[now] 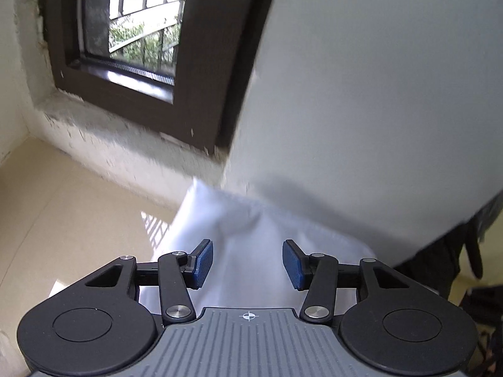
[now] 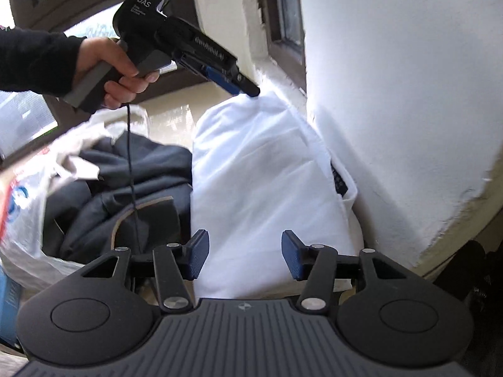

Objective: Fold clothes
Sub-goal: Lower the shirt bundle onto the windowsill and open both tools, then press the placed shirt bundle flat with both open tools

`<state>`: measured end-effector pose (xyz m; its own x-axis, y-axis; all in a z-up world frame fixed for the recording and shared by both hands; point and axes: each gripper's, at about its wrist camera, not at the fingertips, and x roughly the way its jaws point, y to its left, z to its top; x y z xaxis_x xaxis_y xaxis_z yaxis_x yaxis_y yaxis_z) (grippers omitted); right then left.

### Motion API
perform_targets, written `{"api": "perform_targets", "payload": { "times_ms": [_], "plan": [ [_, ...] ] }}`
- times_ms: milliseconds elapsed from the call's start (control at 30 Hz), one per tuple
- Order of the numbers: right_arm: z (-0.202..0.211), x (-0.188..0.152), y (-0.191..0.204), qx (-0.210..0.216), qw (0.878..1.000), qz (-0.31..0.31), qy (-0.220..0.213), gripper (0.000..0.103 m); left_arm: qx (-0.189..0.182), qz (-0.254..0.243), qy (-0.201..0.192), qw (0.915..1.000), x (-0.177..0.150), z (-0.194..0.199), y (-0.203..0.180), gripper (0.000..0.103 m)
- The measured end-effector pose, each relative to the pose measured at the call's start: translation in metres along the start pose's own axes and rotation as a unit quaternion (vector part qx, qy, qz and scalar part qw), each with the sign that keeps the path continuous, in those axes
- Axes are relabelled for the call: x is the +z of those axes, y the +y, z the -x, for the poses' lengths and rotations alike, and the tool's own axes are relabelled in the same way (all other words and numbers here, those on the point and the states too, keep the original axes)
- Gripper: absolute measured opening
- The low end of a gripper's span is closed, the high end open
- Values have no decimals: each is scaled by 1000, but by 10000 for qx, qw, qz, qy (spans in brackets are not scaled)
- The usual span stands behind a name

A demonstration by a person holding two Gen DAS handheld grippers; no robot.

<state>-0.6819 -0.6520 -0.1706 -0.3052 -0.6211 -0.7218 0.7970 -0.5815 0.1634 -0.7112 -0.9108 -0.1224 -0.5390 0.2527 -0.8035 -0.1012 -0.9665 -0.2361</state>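
A folded white garment (image 2: 261,169) lies on the beige sill beside the white wall, a dark label showing at its right edge. In the right wrist view my right gripper (image 2: 245,256) hangs open just above its near end, nothing between the blue pads. The left gripper (image 2: 242,86), held by a hand in a dark sleeve, hovers at the garment's far corner. In the left wrist view the left gripper (image 1: 247,264) is open over the white garment (image 1: 239,229), its pads apart and not pressing cloth.
A dark garment (image 2: 125,188) lies heaped in a white plastic bag (image 2: 28,220) left of the white one. A dark-framed window (image 1: 138,47) and its plaster ledge stand behind. The white wall (image 2: 393,94) runs close on the right. More dark cloth (image 1: 446,264) hangs at the right.
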Motion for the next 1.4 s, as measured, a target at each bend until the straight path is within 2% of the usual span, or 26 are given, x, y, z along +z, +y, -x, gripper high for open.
{"api": "perform_targets", "payload": {
  "times_ms": [133, 233, 433, 700, 833, 1033, 1133, 1300, 1400],
  "plan": [
    [-17, -7, -3, -179, 9996, 131, 145, 61, 69, 13, 131, 9999, -8, -27, 0, 51],
    [-26, -10, -11, -204, 9994, 95, 265, 61, 23, 107, 186, 9998, -3, -44, 2, 51],
    [-45, -15, -29, -379, 9981, -34, 487, 61, -37, -26, 327, 9995, 7, -73, 2, 51],
    [-71, -24, -48, -350, 9958, -266, 802, 64, -36, 176, 399, 9990, 1, -98, 4, 52],
    [-64, -17, -50, -242, 9956, -324, 845, 64, 67, 358, 358, 9987, 4, -88, 0, 52],
    [-35, 0, -45, -255, 9958, -222, 846, 67, 90, 506, 222, 9984, 8, -48, -19, 53],
    [-19, 8, -46, -185, 9965, -280, 760, 75, 181, 591, 110, 9980, 7, -24, -34, 55],
    [15, 21, -53, -46, 9976, -66, 684, 76, 337, 695, -3, 9970, 10, 19, -65, 59],
    [35, 30, -60, 134, 9980, 86, 609, 81, 443, 830, -38, 9956, 7, 47, -89, 59]
  ]
}}
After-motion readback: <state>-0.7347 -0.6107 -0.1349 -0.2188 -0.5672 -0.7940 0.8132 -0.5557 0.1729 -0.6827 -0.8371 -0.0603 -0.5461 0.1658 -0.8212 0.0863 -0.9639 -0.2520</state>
